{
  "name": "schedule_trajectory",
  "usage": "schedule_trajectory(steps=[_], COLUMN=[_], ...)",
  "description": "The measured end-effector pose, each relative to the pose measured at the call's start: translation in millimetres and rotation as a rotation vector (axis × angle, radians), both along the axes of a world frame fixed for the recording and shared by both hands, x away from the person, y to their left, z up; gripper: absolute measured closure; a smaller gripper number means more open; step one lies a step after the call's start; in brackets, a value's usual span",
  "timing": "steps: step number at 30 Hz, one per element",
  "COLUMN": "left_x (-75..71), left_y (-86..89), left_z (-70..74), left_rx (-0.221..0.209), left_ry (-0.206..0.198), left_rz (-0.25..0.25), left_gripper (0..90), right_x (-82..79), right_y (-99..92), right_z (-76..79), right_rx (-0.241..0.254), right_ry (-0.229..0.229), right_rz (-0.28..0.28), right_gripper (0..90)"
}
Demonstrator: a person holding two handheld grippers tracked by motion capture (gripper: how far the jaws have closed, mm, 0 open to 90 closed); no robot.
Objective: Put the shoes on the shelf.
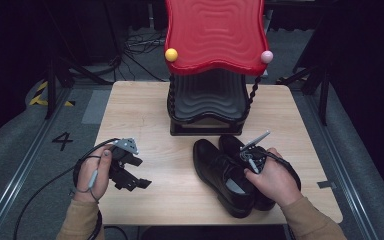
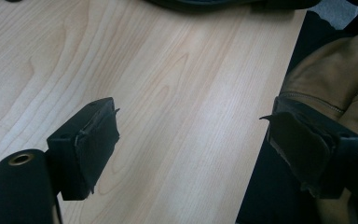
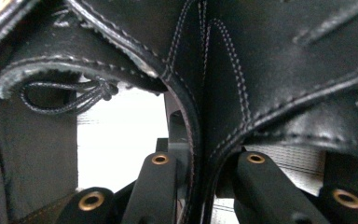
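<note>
At the left of the pale wooden table (image 1: 145, 110), the person's left hand (image 1: 91, 172) rests holding the left gripper (image 2: 191, 140) level, jaws spread wide over bare wood. At the right, the right hand (image 1: 275, 179) tips the right gripper (image 3: 205, 163) down, jaws pinching the adjoining collars of two black leather lace-up shoes (image 1: 225, 172), which stand before a red-topped black stand (image 1: 215, 35).

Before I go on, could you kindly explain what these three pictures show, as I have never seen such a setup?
A person sits at a wooden table, with a hand-held gripper in each hand. One camera looks down from above; two ride on the grippers. On the table lie a pair of black shoes before a red and black shoe rack. The right hand-held gripper pinches the adjoining walls of the two shoes between its jaws. The left hand-held gripper stands open above bare wood, holding nothing.
</note>
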State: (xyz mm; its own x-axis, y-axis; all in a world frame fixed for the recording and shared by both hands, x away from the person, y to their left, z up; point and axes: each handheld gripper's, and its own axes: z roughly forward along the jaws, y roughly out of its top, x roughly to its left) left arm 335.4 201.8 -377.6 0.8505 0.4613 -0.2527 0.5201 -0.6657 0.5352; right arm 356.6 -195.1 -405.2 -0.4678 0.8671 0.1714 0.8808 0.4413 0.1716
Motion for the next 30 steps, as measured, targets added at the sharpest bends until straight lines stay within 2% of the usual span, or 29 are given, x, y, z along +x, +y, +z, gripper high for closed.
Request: schedule_trajectory(steps=[3, 7, 8, 9, 13, 21, 25, 30], left_x=[-0.9, -1.7, -1.9, -2.2, -2.7, -3.0, -3.8, -5.4], left_y=[1.1, 2.1, 2.5, 2.9, 4.2, 5.4, 6.2, 7.6], left_z=[0.2, 0.5, 0.9, 1.3, 1.6, 1.5, 2.2, 3.4], left_rx=[-0.003, -0.005, -0.004, -0.003, -0.009, -0.01, -0.01, -0.013], left_ry=[0.0, -0.002, -0.004, -0.004, -0.005, -0.004, -0.007, -0.009], left_rz=[0.002, 0.008, 0.01, 0.01, 0.012, 0.014, 0.018, 0.02], left_gripper=[16.7, 16.8, 16.8, 16.8, 16.8, 16.8, 16.8, 16.8], right_x=[-4.1, -10.6, -11.5, -13.0, -16.4, -20.4, -21.9, -22.3], right_y=[-1.0, -0.2, -0.8, -1.4, -3.3, -6.1, -7.8, -8.0], right_z=[7.4, 19.2, 21.3, 24.5, 40.9, 80.4, 98.2, 110.7], right_rx=[-0.003, -0.01, -0.011, -0.008, 0.0, -0.042, -0.034, -0.028], right_ry=[0.016, 0.014, 0.015, 0.025, 0.038, -0.005, -0.005, -0.006], right_rz=[0.01, 0.029, 0.028, 0.002, -0.008, -0.007, -0.008, -0.008], right_gripper=[82.4, 82.4, 82.5, 82.5, 82.6, 82.8, 82.8, 82.8])
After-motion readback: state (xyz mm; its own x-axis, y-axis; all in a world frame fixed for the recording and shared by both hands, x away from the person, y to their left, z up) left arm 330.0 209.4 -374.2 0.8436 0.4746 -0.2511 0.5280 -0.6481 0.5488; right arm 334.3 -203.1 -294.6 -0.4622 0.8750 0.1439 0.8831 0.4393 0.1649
